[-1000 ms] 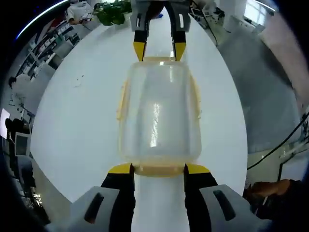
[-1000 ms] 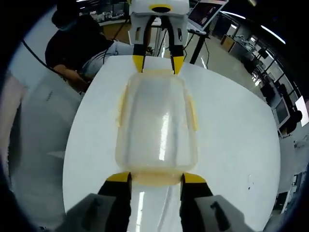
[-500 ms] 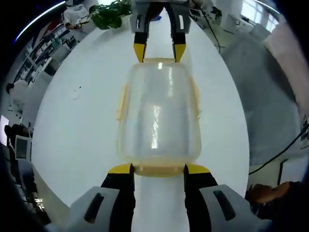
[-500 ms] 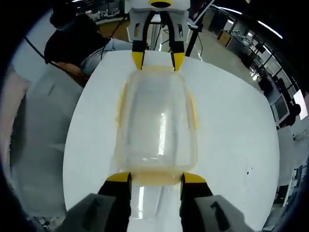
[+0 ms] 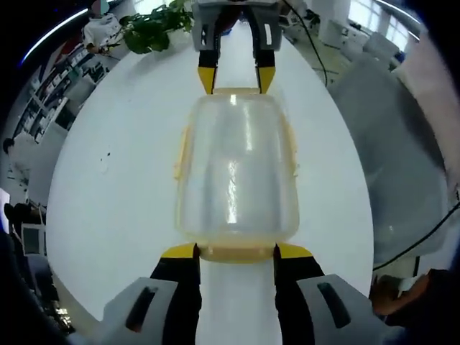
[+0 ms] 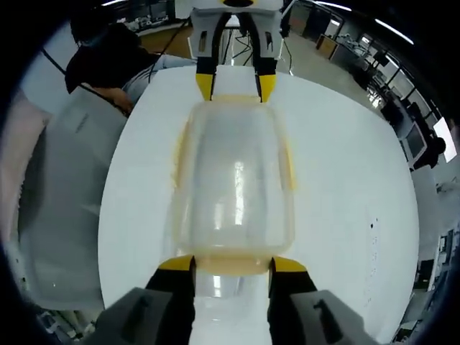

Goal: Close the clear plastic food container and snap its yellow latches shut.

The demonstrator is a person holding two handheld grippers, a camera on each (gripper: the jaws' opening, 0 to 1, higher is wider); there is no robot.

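Note:
The clear plastic food container hangs lengthwise between my two grippers, above the white table. Yellow latches run along its long sides. My left gripper is shut on the yellow latch at the near end. At the far end, my right gripper points back at me and grips the opposite latch. In the right gripper view the same container fills the middle, with my right gripper shut on its near yellow end and the left gripper at the far end.
A potted green plant stands at the table's far edge. A grey covered chair is beside the table. A seated person in dark clothes is behind the table, next to a grey cover.
The container keeps its place between both grippers while the table and room drift behind it, so both hands have moved together with it. The jaws have not changed.

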